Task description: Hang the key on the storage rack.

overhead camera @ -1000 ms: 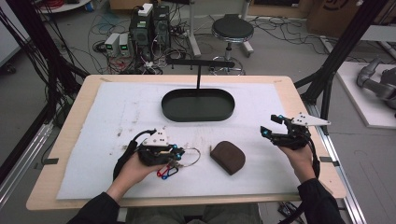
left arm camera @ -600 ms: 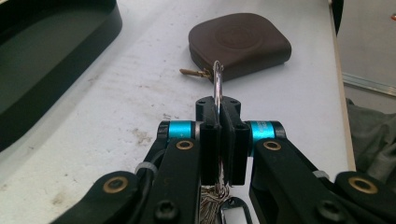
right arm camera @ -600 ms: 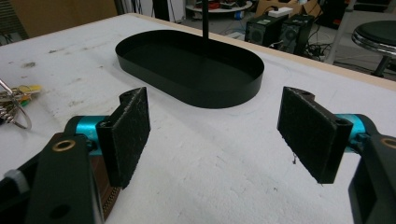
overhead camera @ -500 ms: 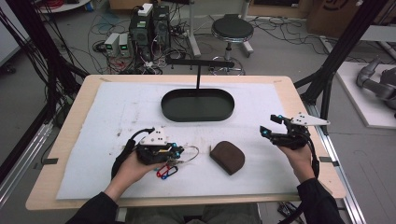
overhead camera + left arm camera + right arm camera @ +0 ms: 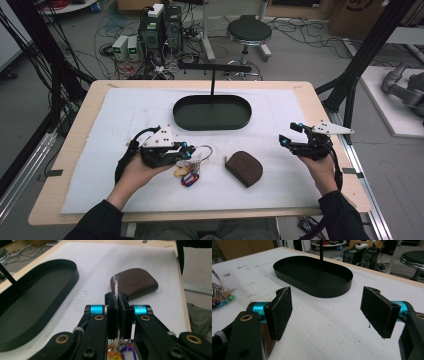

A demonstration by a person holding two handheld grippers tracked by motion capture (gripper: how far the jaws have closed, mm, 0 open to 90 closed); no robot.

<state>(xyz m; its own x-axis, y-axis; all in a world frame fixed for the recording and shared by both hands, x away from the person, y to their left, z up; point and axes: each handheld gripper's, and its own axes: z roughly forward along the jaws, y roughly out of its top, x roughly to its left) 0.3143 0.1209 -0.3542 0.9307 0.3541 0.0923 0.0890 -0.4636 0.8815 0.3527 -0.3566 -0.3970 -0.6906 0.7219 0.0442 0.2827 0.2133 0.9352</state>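
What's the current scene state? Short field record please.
left gripper: shut on key ring
key ring: pinched between the pads, keys and coloured tags hanging below
right gripper: open, nothing between pads
brown pouch: flat on the white mat, between the grippers
black tray: empty, far side of the mat

A black oval tray (image 5: 212, 119) sits beyond a brown pouch (image 5: 244, 168) on the white-covered table (image 5: 90, 125).

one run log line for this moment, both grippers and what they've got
left gripper: shut on key ring | keys: hanging | right gripper: open, holds nothing | pouch: on table
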